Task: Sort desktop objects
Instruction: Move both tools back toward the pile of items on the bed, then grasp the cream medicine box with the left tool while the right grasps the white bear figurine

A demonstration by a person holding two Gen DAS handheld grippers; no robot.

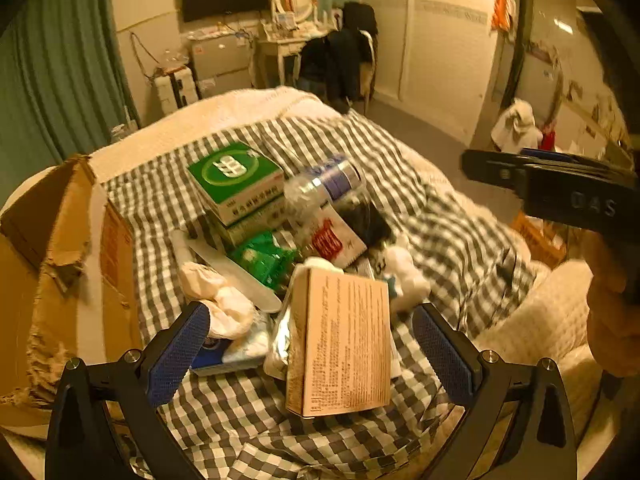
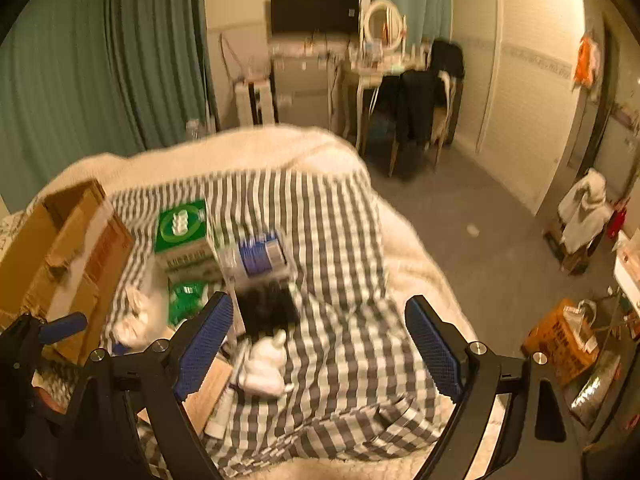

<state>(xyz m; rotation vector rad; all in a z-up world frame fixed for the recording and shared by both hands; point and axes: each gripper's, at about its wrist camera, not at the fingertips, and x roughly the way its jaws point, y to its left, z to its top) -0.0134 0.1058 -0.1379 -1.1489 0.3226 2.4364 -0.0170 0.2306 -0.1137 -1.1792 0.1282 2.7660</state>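
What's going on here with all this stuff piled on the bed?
A person holds a two-finger gripper in each hand above a heap of clutter on a checked cloth. The left gripper, open, frames a tan box; the right gripper is open over a white figurine. Nothing is gripped. A cardboard box waits alongside.

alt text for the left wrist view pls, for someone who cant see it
The open left gripper frames a tan printed box at the near edge of a heap on a checked cloth. Behind lie a green box and clear bottle, with a torn cardboard carton at left.
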